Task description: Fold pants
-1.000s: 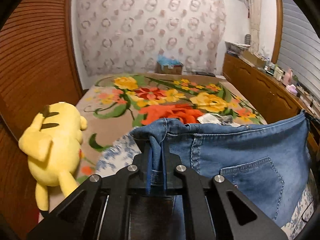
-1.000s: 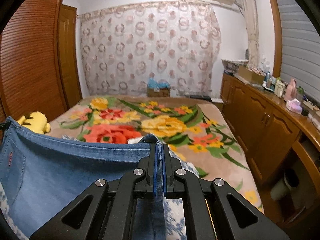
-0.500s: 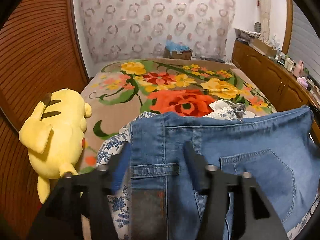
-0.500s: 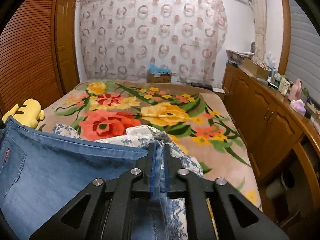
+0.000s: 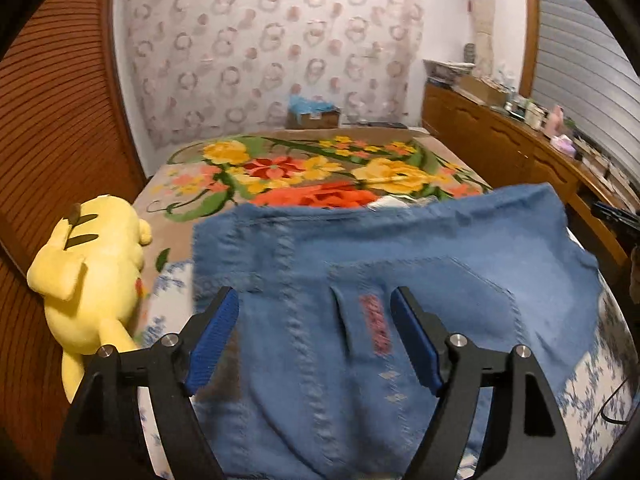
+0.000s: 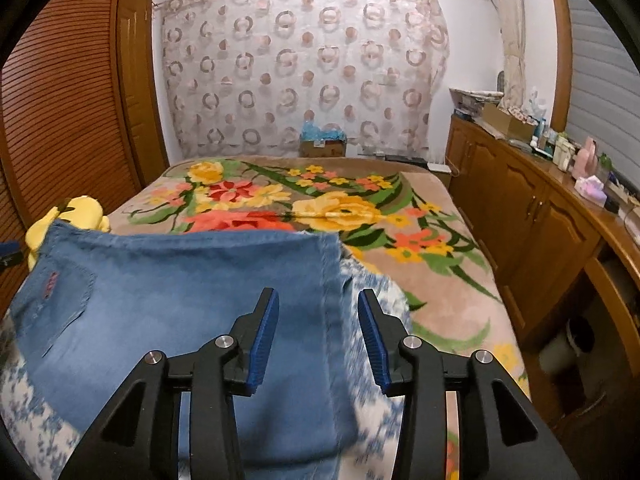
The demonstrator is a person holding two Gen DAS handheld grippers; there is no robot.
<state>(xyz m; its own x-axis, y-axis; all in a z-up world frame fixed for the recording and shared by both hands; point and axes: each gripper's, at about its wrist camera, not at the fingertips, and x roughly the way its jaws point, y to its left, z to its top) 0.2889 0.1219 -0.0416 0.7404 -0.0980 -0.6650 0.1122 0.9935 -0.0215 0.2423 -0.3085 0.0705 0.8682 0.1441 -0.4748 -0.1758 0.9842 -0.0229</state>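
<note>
The bed (image 5: 452, 160) carries the pants (image 5: 400, 260), lying across its near end. Left hand-held gripper (image 5: 314, 340) and right hand-held gripper (image 6: 318, 336) are spreading apart, pinching nothing; the loose denim may slump crooked, spoiling the fold.

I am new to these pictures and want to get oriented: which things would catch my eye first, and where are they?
The blue jeans fill the near end of the bed, spread over a blue-flowered white sheet. Both grippers, left and right, hang above them, jaws opening and clear of the denim. A yellow plush toy lies at the left edge, with the bright flowered blanket behind.
</note>
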